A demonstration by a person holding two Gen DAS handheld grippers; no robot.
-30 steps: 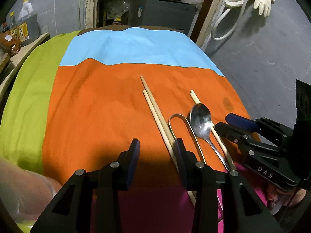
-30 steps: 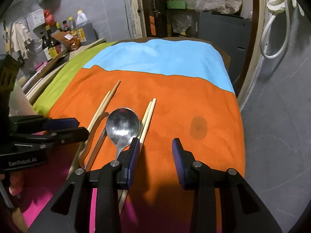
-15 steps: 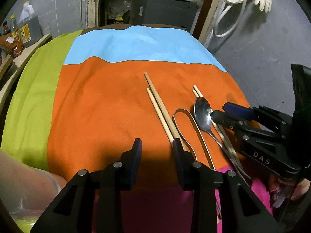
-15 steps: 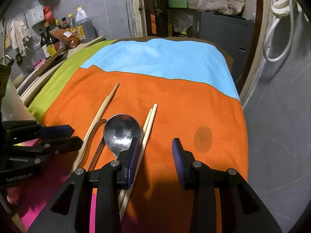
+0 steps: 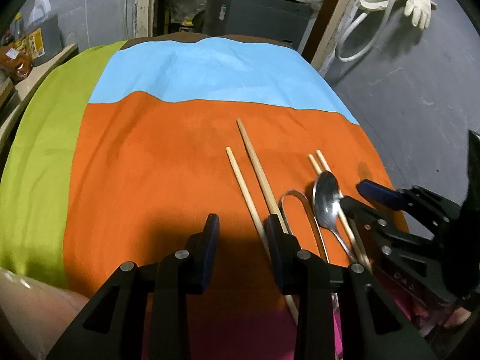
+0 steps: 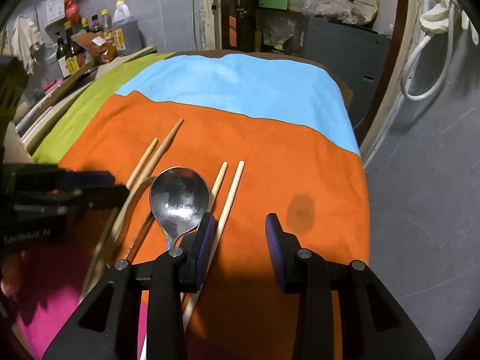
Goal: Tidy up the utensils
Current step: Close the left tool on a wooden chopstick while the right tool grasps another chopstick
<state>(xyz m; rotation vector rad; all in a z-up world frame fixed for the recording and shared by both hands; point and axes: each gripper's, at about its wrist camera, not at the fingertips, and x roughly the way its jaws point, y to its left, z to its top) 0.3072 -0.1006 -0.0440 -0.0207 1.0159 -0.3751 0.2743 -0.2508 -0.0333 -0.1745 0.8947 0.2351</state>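
On the orange cloth (image 5: 156, 162) lie a pair of wooden chopsticks (image 5: 255, 162), a metal loop-shaped utensil (image 5: 295, 198), a steel spoon (image 5: 325, 198) and a second chopstick pair (image 5: 319, 160). My left gripper (image 5: 241, 234) is open and empty, its right finger beside the first chopstick pair. My right gripper (image 6: 240, 231) is open and empty; its left finger sits by the spoon (image 6: 180, 198) and the second chopstick pair (image 6: 229, 192). The first chopsticks (image 6: 159, 156) lie to the left in the right wrist view.
The cloth has blue (image 5: 210, 75), green (image 5: 39, 138) and pink (image 6: 51, 285) parts. A dark stain (image 6: 300, 210) marks the orange part. Bottles (image 6: 90, 39) stand on a counter at the left. The table's right edge drops to grey floor (image 6: 420, 195).
Both grippers have drawn back toward the near edge and tilted a little; the utensils look farther ahead in the left view. The utensils have not moved on the cloth.
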